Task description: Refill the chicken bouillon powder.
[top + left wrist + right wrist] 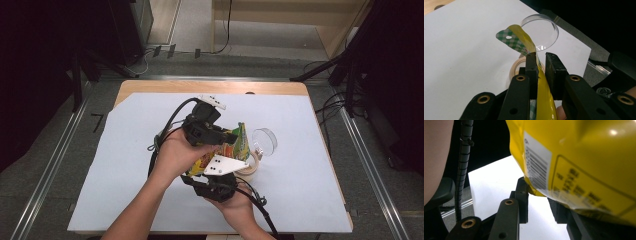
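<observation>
Over the table (150, 165), my left gripper (541, 60) and right gripper (537, 195) both pinch a yellow snack bag (232, 145); next, I judge, pulling apart to tear it open.

The snack bag (584, 165) is glossy yellow foil-like plastic, crinkled, with a shiny glare spot at upper right. The round lid (541, 31) looks like clear smooth plastic. The counter (210, 86) is pale wood under a matt white paper sheet (125, 165). The fingers (532, 72) are matt black.
</observation>
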The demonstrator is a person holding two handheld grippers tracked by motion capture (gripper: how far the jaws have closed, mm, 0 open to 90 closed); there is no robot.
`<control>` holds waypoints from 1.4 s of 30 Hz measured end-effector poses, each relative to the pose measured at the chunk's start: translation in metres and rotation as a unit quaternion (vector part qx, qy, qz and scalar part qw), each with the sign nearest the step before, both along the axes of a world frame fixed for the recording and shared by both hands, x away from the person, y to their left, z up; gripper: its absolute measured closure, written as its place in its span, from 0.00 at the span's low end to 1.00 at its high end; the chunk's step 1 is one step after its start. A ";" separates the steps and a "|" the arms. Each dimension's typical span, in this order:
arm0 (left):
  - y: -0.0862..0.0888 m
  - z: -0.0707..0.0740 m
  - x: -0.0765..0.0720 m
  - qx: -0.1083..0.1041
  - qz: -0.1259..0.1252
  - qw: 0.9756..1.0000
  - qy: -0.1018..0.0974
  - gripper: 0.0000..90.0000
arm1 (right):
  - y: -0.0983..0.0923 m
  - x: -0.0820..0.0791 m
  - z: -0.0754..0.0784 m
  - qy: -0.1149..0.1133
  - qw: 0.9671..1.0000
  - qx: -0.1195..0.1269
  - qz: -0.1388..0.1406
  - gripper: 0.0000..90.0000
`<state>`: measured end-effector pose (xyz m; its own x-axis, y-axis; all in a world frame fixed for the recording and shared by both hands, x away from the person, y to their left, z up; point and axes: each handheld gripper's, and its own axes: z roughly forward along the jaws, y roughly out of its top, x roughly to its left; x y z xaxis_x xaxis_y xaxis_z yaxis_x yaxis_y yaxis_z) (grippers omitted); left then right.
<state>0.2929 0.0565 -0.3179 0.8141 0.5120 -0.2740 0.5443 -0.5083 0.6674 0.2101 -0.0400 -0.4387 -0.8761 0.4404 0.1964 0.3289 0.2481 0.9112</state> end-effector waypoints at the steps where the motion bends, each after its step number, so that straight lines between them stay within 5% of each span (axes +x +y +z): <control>1: 0.000 0.000 0.000 0.001 -0.001 1.000 -0.001 0.90 | 0.000 0.000 0.000 0.000 1.000 0.000 0.000 0.80; 42: 0.003 0.001 0.003 -0.007 0.001 1.000 0.002 0.90 | 0.001 -0.002 0.004 -0.002 1.000 -0.003 0.002 0.80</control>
<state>0.2957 0.0593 -0.3174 0.8118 0.5101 -0.2842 0.5482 -0.4983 0.6717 0.2078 -0.0393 -0.4345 -0.8790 0.4373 0.1901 0.3240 0.2553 0.9110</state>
